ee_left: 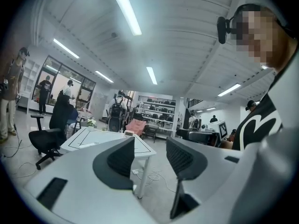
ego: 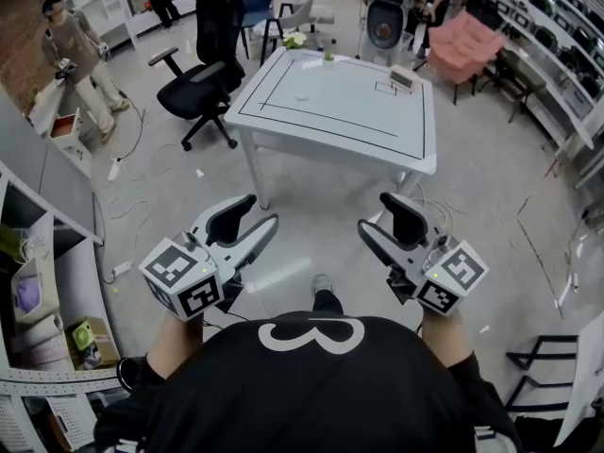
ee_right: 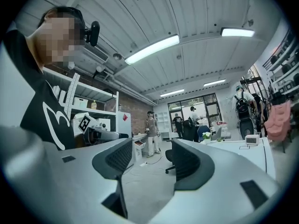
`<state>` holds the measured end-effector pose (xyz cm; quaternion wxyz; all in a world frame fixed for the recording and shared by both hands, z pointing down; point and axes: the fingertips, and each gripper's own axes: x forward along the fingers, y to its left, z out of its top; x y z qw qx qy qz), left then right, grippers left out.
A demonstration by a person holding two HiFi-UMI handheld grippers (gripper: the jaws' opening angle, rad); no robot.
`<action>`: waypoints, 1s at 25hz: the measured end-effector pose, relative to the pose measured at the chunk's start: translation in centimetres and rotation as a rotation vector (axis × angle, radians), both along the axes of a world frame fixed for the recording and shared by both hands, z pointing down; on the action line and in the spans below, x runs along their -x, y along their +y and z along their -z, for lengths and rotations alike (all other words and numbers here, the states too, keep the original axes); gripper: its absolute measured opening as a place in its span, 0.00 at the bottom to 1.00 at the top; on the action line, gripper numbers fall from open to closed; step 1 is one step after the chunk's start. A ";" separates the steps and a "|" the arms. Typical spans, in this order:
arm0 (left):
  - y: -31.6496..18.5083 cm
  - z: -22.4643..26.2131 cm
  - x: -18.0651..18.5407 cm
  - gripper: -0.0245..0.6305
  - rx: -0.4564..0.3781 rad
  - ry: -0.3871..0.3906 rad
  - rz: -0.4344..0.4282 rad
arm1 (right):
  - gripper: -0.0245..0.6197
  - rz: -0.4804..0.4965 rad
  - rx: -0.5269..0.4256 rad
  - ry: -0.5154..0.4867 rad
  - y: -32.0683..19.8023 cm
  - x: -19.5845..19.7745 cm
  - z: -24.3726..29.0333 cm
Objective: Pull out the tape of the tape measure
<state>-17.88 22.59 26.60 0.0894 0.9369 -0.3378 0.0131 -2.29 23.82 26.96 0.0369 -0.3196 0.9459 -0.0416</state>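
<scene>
Before the table [ego: 330, 111], left claw [ego: 261, 209] and right claw [ego: 374, 210] gape empty; tabletop items [ego: 403, 78] indistinct.

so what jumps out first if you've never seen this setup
The grey left gripper and right gripper, each with a black-and-white marker cube, are held low in the head view, jaws apart and empty. Ahead stands a white square table with black outline, a black office chair at its left.

1. The small pale box [ego: 402, 77] on the white table [ego: 330, 102] is too small to identify.
2. The left edge cuts off the grey shelving unit [ego: 77, 276].
3. A marker cube hides the hand holding the left gripper [ego: 264, 208].
</scene>
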 end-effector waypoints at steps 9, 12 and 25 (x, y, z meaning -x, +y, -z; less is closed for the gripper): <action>-12.6 -3.2 -4.1 0.42 0.078 -0.058 0.011 | 0.50 0.029 0.049 0.038 -12.4 -3.4 -2.6; -17.5 -4.9 -5.8 0.43 0.107 -0.090 0.017 | 0.51 0.031 0.083 0.058 -17.1 -4.9 -4.5; -30.4 -8.9 -10.2 0.46 0.152 -0.185 0.056 | 0.53 0.059 0.133 0.135 -30.6 -8.6 -8.3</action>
